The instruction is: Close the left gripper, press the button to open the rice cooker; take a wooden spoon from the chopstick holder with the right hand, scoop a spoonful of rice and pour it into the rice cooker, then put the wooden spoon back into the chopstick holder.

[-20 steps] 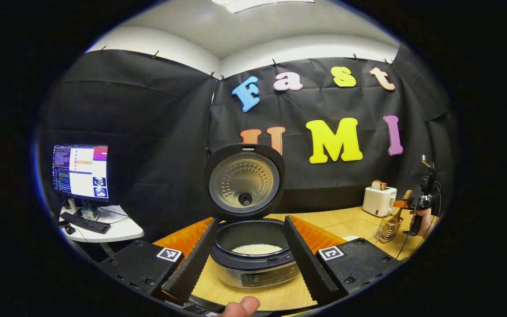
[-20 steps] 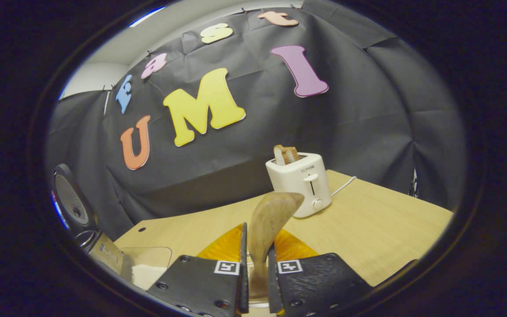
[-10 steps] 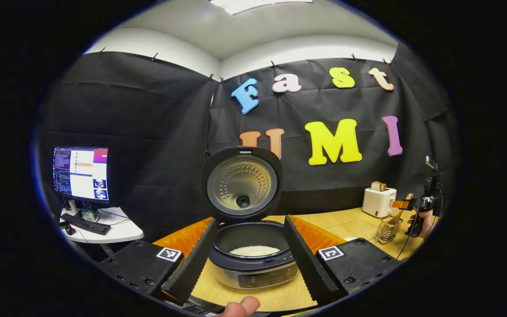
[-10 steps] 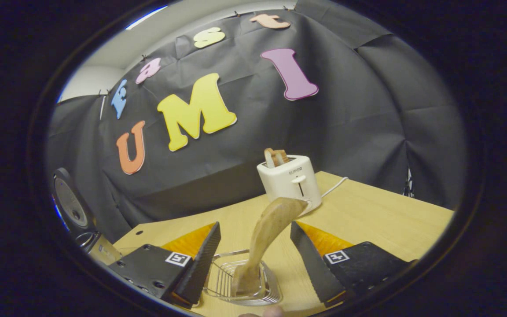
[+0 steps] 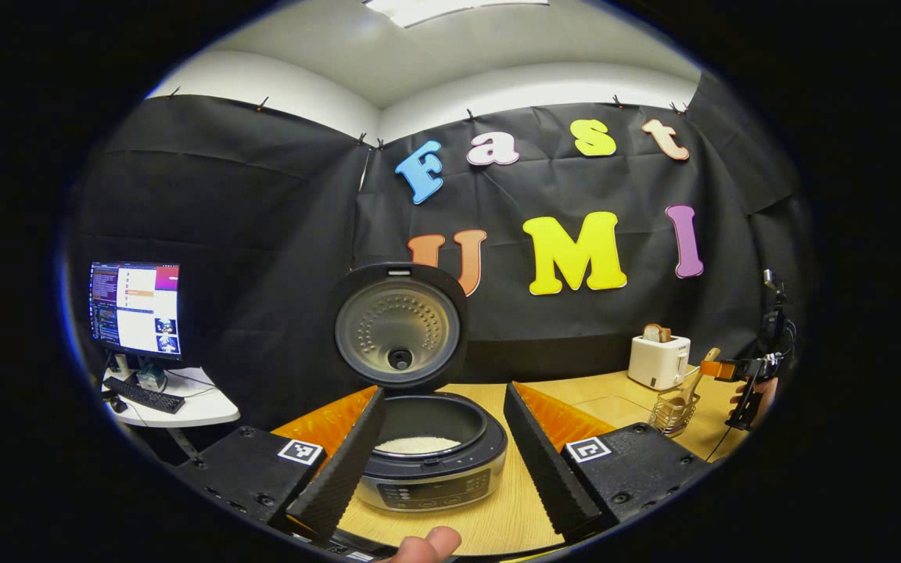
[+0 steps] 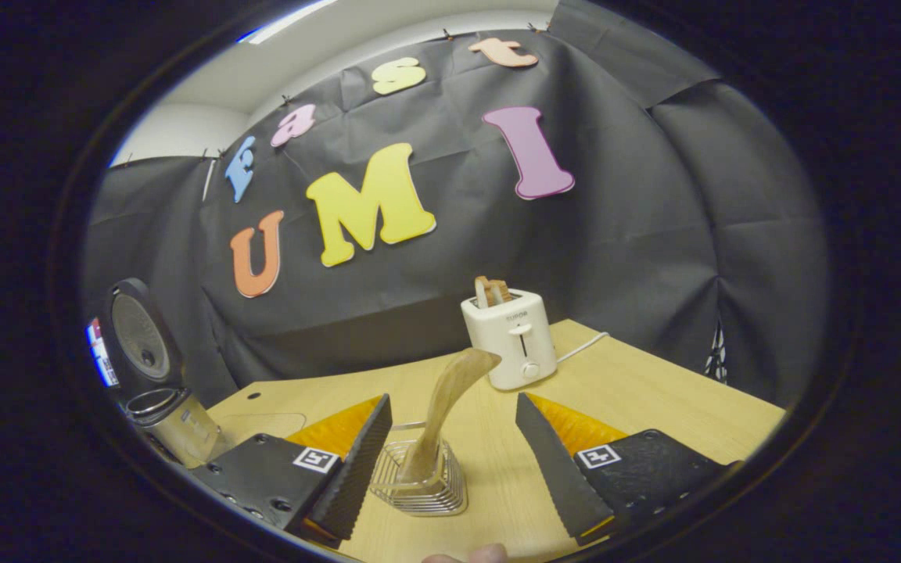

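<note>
Taking the chopstick holder (image 6: 418, 477) as our landmark: far to its left stands the rice cooker (image 5: 428, 457), lid up, rice in its pot, framed by our left gripper (image 5: 436, 453), fingers apart. The wooden spoon (image 6: 443, 410) stands in the holder, handle leaning up-right, between the spread fingers of our right gripper (image 6: 458, 461), the nearer one.

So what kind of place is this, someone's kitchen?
More likely a staged recording booth than a home kitchen: a rice cooker and toaster sit on a bare wooden table against black cloth walls, with a computer monitor nearby.
</note>
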The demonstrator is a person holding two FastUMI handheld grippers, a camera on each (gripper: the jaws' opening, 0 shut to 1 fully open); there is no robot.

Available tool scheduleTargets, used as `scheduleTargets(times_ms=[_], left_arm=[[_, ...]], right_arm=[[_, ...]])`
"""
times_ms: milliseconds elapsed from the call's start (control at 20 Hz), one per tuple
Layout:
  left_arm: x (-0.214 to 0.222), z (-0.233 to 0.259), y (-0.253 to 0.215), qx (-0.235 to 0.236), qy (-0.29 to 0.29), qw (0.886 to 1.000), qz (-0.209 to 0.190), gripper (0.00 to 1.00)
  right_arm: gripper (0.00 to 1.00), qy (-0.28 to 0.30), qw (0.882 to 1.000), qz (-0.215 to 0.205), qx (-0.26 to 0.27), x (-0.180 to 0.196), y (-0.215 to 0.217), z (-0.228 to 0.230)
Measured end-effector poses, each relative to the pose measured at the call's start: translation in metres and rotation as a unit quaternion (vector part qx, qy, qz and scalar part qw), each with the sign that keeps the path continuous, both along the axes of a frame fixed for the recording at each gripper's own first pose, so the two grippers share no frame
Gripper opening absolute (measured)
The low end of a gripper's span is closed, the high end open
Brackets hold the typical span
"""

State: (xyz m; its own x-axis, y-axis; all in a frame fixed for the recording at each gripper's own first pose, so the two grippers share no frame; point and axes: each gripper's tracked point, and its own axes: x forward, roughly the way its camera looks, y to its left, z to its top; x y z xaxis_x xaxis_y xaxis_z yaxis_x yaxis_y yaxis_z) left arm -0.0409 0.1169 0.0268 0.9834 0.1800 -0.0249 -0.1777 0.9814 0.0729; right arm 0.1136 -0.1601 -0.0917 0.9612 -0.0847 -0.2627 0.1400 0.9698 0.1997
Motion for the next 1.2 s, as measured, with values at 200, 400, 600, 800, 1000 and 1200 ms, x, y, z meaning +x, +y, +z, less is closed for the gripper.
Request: scheduleTargets(times_ms=[200,400,600,800,1000,1200], left_arm=[[0.008,0.026,-0.008,0.013,-0.015,1.0,0.015,0.96],[0.026,0.059,-0.011,0.019,-0.023,0.999,0.016,0.96],[0.057,0.093,-0.006,0.063,-0.033,0.997,0.033,0.96],[0.087,0.121,-0.004,0.068,-0.037,0.996,0.05,0.96],[0.12,0.154,0.006,0.056,-0.03,0.997,0.052,0.93],[0.154,0.172,0.035,0.039,-0.01,0.997,0.067,0.99]], right_arm=[[0.94,-0.024,0.999,0.006,-0.021,-0.033,-0.001,0.018],[0.94,-0.051,0.996,0.011,-0.067,-0.063,-0.004,0.04],[0.95,-0.068,0.995,0.029,-0.066,-0.081,0.001,0.051],[0.95,-0.077,0.993,0.044,-0.08,-0.087,0.009,0.057],[0.96,-0.075,0.992,0.062,-0.079,-0.086,0.011,0.064],[0.95,-0.088,0.991,0.068,-0.071,-0.088,0.016,0.073]])
